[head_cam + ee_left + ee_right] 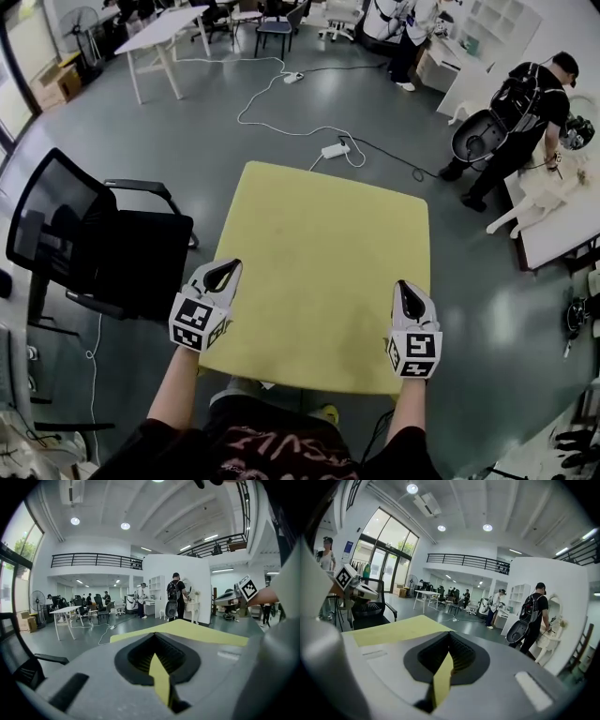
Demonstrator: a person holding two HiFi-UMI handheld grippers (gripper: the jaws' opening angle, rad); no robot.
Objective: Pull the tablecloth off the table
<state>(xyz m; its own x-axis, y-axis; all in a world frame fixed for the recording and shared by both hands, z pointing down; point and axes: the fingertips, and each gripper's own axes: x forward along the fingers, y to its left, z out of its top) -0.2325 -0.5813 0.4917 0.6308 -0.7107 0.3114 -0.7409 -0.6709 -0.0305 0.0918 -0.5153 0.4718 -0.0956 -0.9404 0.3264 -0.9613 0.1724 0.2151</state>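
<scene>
A yellow tablecloth [323,262] lies spread flat over a square table, which it hides completely. My left gripper [223,274] sits at the cloth's near left edge, and my right gripper [409,298] at its near right edge. In the left gripper view a fold of yellow cloth [160,679] is pinched between the closed jaws, with the rest of the tablecloth [197,632] stretching ahead. The right gripper view shows the same: a strip of cloth [442,677] clamped in the shut jaws, with the spread tablecloth [393,630] beyond.
A black office chair [89,244] stands close to the table's left side. A power strip with cables [335,150] lies on the floor beyond the table. A person with a backpack [520,112] bends at a white table on the right.
</scene>
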